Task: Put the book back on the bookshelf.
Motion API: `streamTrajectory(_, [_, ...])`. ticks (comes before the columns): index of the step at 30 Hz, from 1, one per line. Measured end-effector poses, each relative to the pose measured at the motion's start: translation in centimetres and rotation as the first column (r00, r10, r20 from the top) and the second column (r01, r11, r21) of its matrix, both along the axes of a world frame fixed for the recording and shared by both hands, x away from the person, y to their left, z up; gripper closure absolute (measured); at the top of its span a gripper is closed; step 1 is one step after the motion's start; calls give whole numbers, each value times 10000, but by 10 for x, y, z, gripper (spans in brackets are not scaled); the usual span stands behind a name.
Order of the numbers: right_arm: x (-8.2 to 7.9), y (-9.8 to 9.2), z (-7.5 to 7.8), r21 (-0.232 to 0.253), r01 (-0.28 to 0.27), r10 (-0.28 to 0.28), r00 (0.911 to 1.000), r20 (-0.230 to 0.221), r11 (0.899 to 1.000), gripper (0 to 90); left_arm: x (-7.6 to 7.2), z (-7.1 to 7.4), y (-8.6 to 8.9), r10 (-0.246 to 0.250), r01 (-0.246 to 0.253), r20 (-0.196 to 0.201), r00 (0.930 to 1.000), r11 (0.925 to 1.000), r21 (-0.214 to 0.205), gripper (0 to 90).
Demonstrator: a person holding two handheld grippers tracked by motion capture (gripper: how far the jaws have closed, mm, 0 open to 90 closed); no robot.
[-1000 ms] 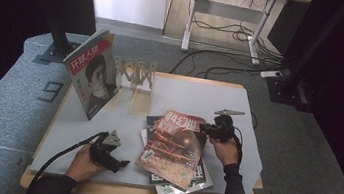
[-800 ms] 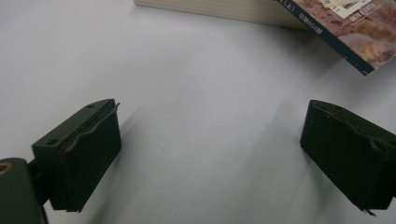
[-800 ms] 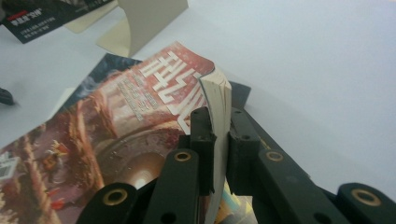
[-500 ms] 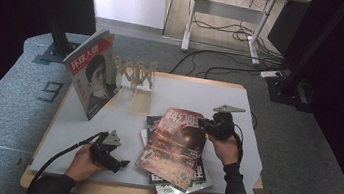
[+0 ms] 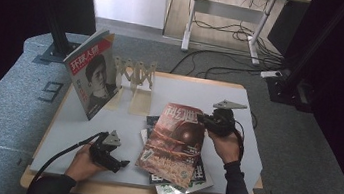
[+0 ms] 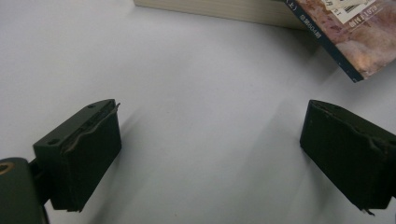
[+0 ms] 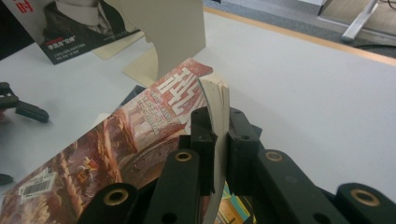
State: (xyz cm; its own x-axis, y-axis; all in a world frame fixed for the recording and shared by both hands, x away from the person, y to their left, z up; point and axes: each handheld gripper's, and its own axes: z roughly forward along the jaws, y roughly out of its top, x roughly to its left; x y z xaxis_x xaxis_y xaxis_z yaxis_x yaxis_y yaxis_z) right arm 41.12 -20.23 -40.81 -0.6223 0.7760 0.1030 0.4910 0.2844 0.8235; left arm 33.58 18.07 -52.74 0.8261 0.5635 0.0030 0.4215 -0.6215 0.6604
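Magazine [image 5: 177,140]: top of the stack [image 5: 184,182] on the table [image 5: 259,108], upper edge lifted clear.
Right gripper [image 7: 217,140]: clamped on that magazine's edge, pages pinched between both jaws.
Left gripper [image 6: 210,154]: jaws wide, nothing between them, over bare table beside the stack.

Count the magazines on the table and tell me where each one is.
At least 4: one standing in the rack at, the red magazine lifted by the right gripper, and two beneath it; more may be hidden.

Reddish-brown magazine [image 5: 173,145] with white title lettering (barcode at one corner); red-topped magazine [image 5: 92,79] bearing a dark portrait; pale beige rack [image 5: 134,79] — on a white table [image 5: 255,138]; black grippers.
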Motion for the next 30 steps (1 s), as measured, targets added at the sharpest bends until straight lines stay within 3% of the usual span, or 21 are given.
streamTrajectory(15, [-1,4,26,340,-210,195,9988,455,9992,827,0,1,0,21,-21,-27,10000,10000,21,53])
streamTrajectory(30, [-1,10,56,383,-320,280,9944,1019,9988,830,0,1,-1,78,-78,-73,9999,10000,-30,59])
